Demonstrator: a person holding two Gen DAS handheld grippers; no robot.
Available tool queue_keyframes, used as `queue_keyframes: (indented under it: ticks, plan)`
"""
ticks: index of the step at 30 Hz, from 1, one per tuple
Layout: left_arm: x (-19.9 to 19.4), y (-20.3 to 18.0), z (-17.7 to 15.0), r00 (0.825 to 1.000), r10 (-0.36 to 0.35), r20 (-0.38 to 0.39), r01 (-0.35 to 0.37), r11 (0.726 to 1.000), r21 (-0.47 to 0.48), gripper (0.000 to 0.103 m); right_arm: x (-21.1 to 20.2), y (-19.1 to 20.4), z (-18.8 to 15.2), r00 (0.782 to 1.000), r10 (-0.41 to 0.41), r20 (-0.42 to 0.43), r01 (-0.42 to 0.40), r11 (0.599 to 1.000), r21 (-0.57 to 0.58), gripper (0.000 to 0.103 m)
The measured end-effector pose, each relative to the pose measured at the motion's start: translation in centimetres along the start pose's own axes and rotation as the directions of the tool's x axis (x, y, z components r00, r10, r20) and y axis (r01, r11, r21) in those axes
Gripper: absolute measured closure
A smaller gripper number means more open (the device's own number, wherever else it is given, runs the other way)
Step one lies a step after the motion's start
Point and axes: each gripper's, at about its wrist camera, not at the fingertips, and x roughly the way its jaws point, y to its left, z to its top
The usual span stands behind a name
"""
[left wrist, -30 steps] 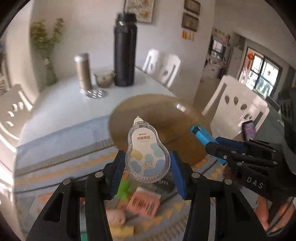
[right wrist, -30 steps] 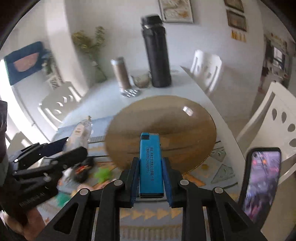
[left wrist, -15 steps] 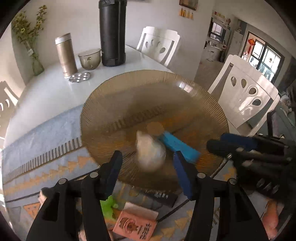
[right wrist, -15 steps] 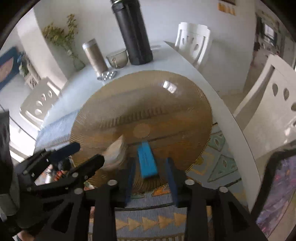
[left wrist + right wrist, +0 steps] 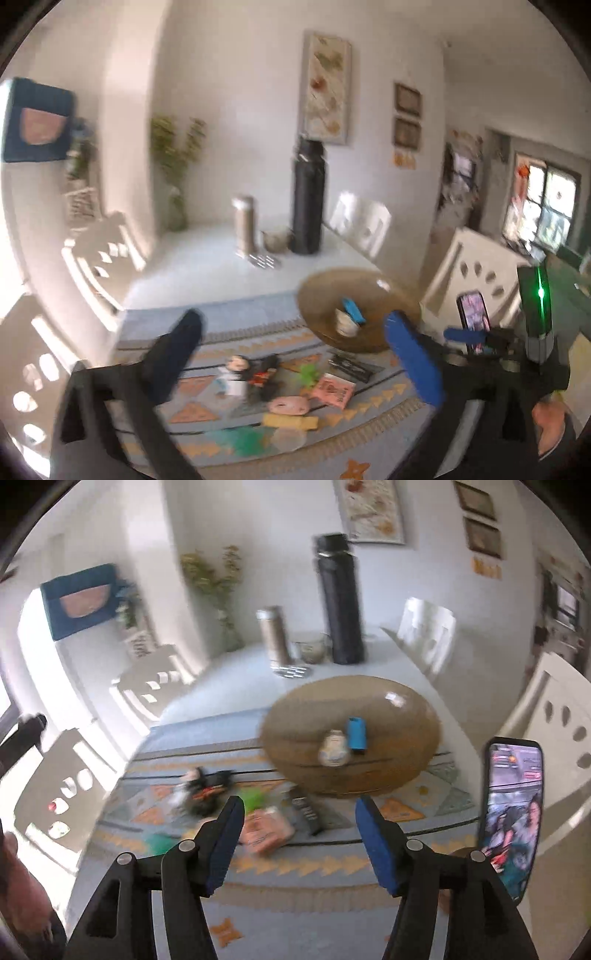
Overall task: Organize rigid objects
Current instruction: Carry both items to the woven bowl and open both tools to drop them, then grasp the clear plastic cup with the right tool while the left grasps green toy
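A: Sorting so far, 2 things lie on the brown plate: the blue lighter and the white tape roller, touching.

B: And the tongs?

A: Left gripper and right gripper are opening, empty. Many pieces remain on the mat, including a pink card.

You will find nothing readable here: the print on the pink packet, the dark flat pack, the white dispenser and the phone screen is all too blurred to make out.
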Motion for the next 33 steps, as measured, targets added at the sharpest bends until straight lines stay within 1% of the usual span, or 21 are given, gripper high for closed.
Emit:
queue_keyframes:
  ticks: [1,3,4,5,6,7,9,11,12,14,15,17,18,19,21,23,24,25,29,31,33]
  plan:
    - [-1.3,0.7,-0.1,0.999,0.041,0.028,-0.041,0.999,-0.008,0.0,-0.5,1.1,-0.3,1.0,0.016,0.009,-0.016,1.0,-0.02,0.042]
    - [-3.0,2.0,-0.6,0.988,0.137,0.067,-0.135,0.99,-0.033,0.0,-1.1,2.7,-0.8,0.999,0.024,0.025,-0.022,0.998,-0.052,0.041]
    - [-3.4,2.7,-1.1,0.982,0.179,0.06,-0.176,0.983,-0.046,0.0,-1.3,3.5,-1.2,0.999,0.031,0.033,-0.029,0.997,-0.067,0.037]
    - [-3.6,3.4,-1.7,0.98,0.198,0.029,-0.196,0.979,-0.059,0.0,-1.3,3.9,-1.4,0.999,0.041,0.034,-0.038,0.997,-0.073,0.033]
    - [-3.6,4.0,-2.4,0.982,0.191,0.002,-0.191,0.979,-0.068,0.0,-1.1,4.3,-1.8,0.998,0.055,0.03,-0.053,0.996,-0.071,0.022]
    - [-3.4,4.7,-3.4,0.984,0.175,-0.024,-0.176,0.981,-0.078,0.0,-0.8,4.6,-2.3,0.997,0.07,0.023,-0.069,0.996,-0.061,0.019]
    - [-2.5,6.0,-5.9,0.986,0.148,-0.074,-0.154,0.983,-0.096,0.0,-0.1,4.9,-3.1,0.996,0.087,0.003,-0.087,0.995,-0.049,0.019]
    - [-0.3,7.2,-8.6,0.98,0.123,-0.156,-0.138,0.986,-0.093,0.0,1.0,5.3,-4.0,0.996,0.086,-0.025,-0.088,0.995,-0.057,0.019]
    - [1.2,7.8,-10.0,0.974,0.091,-0.207,-0.111,0.99,-0.086,0.0,1.8,5.5,-4.4,0.996,0.08,-0.043,-0.082,0.995,-0.061,0.019]
    - [3.9,8.5,-12.4,0.954,0.043,-0.297,-0.074,0.993,-0.093,0.0,3.3,5.4,-5.3,0.991,0.096,-0.093,-0.102,0.993,-0.057,0.019]
    - [5.6,9.1,-13.6,0.937,0.01,-0.35,-0.052,0.992,-0.113,0.0,4.4,5.6,-5.9,0.984,0.126,-0.129,-0.133,0.99,-0.047,0.019]
    - [7.9,9.8,-15.1,0.907,-0.051,-0.418,-0.015,0.988,-0.155,0.0,5.8,6.2,-6.7,0.971,0.163,-0.177,-0.172,0.984,-0.036,0.019]
    - [9.1,10.2,-15.9,0.894,-0.078,-0.442,0.0,0.985,-0.174,0.001,6.6,6.7,-7.2,0.968,0.16,-0.195,-0.171,0.984,-0.044,0.019]
    - [9.9,10.2,-16.2,0.886,-0.084,-0.457,0.002,0.984,-0.176,0.001,7.4,7.4,-7.7,0.967,0.139,-0.212,-0.157,0.985,-0.069,0.019]
    - [11.0,10.1,-17.0,0.87,-0.078,-0.487,0.005,0.989,-0.148,0.004,8.7,8.6,-8.5,0.964,0.12,-0.238,-0.15,0.983,-0.11,0.019]
    - [11.7,9.7,-17.3,0.856,-0.044,-0.516,-0.008,0.995,-0.098,0.007,10.0,9.8,-9.0,0.958,0.117,-0.26,-0.157,0.978,-0.139,0.025]
    - [11.9,9.6,-17.4,0.852,-0.031,-0.523,-0.012,0.997,-0.078,0.009,10.5,10.3,-9.2,0.956,0.116,-0.27,-0.161,0.975,-0.151,0.032]
    - [12.2,9.5,-17.6,0.848,-0.015,-0.53,-0.017,0.998,-0.055,0.009,11.1,10.9,-9.3,0.952,0.117,-0.282,-0.169,0.971,-0.167,0.034]
    - [12.8,10.2,-17.4,0.835,0.058,-0.548,-0.061,0.998,0.014,0.017,12.8,12.9,-9.3,0.952,0.109,-0.287,-0.173,0.963,-0.209,0.035]
    - [13.2,10.8,-17.2,0.83,0.069,-0.553,-0.075,0.997,0.012,0.021,13.8,13.9,-9.3,0.955,0.081,-0.284,-0.152,0.96,-0.236,0.036]
    - [13.8,11.0,-16.9,0.829,0.059,-0.557,-0.056,0.998,0.021,0.022,14.5,14.3,-9.2,0.957,0.067,-0.282,-0.14,0.959,-0.245,0.038]
